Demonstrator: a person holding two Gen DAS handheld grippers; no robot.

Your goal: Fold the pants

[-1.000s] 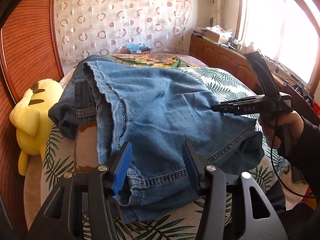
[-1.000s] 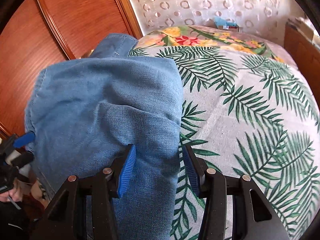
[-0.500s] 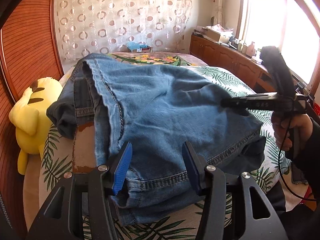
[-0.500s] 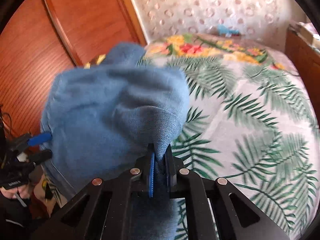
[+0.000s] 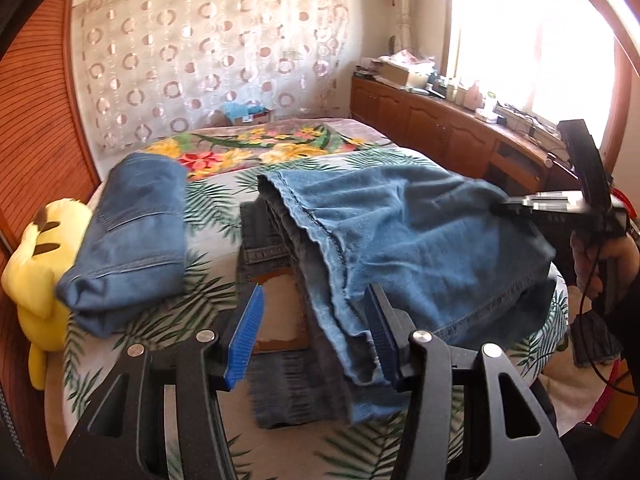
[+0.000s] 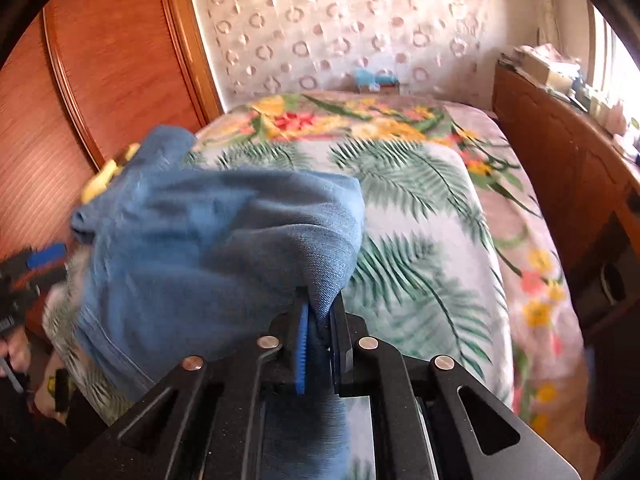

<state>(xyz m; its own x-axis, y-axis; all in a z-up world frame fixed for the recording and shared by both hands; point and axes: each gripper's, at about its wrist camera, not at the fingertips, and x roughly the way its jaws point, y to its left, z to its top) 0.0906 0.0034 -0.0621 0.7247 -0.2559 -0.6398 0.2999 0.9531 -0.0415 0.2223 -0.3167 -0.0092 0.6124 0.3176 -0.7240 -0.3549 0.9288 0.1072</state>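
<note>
While right tongs (image 6: 318,344) pinch jeans (image 6: 224,248), left tongs (image 5: 316,336) gape, bed (image 5: 216,200).

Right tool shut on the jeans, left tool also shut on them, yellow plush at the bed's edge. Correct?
Not quite: the left tool is open, its fingers spread around the jeans hem, as the left wrist view shows. The right tool is shut on the jeans, and the yellow plush sits at the bed's edge.
</note>
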